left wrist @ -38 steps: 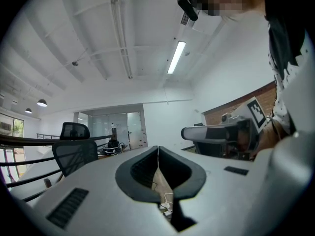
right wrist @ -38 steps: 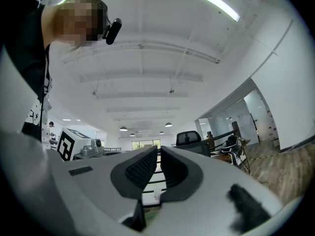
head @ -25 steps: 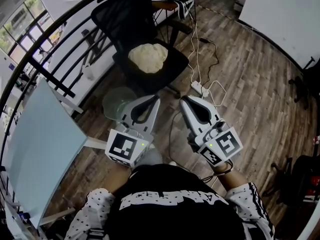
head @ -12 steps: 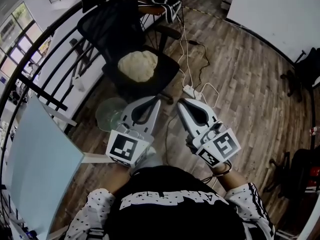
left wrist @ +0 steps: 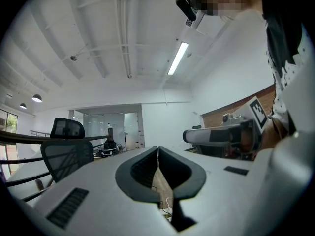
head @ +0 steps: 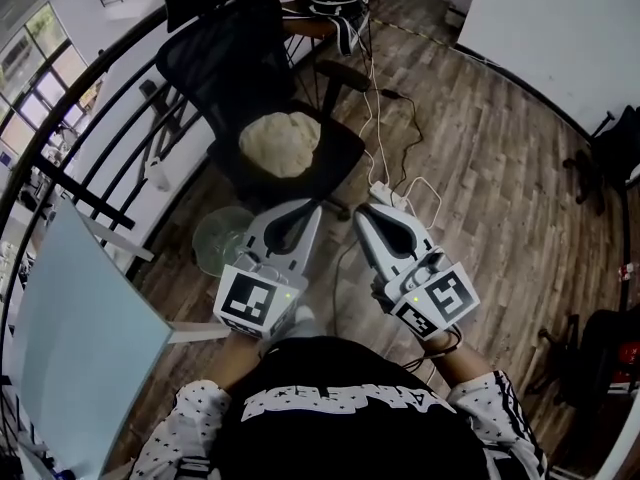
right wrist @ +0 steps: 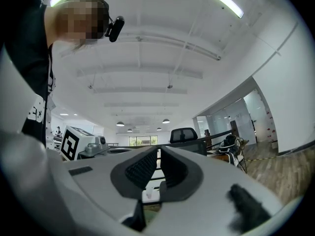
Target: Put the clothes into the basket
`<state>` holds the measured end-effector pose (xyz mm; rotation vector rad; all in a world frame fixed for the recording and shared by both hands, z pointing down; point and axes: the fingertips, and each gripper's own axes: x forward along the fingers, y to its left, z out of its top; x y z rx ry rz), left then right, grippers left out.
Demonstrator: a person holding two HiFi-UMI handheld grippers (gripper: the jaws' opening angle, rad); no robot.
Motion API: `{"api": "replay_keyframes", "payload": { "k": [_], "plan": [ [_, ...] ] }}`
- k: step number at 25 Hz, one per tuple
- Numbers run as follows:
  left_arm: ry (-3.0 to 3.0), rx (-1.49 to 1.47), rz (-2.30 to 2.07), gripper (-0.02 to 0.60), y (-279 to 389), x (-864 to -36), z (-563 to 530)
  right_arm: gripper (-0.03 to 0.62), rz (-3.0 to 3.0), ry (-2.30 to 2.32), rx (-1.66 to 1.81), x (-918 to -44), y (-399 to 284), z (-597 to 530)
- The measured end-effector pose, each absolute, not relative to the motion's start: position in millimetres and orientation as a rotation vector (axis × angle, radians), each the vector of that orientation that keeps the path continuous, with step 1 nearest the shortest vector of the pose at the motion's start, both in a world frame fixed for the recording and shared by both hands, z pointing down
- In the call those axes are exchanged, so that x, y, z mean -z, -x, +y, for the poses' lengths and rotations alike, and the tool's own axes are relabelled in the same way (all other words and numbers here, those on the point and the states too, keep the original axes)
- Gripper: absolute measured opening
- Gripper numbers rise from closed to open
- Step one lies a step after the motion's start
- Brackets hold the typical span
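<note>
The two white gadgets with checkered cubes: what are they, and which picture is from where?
They are hand-held tools, not a robot: a person carries the left gripper and the right gripper, each two-jawed. The top-down picture comes from a camera on the person's head; the other two come from cameras on each gripper, looking along its jaws. Both are shut, holding nothing. A cream bundle of cloth lies on a black mesh office chair; a pale green round basket stands on the wooden floor.

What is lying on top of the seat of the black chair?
One crumpled cream cloth lies on the seat of the black chair. Anything beneath the cloth is covered and cannot be seen.
</note>
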<state>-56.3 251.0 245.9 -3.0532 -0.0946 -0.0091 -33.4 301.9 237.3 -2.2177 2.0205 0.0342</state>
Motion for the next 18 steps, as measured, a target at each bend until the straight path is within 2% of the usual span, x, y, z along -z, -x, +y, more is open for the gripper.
{"api": "replay_keyframes", "payload": {
  "k": [18],
  "plan": [
    [3.057, 0.011, -0.093, 0.015, 40, -255, 196, 0.035, 2.059, 2.245, -0.016, -246, 18, 244]
  ]
}}
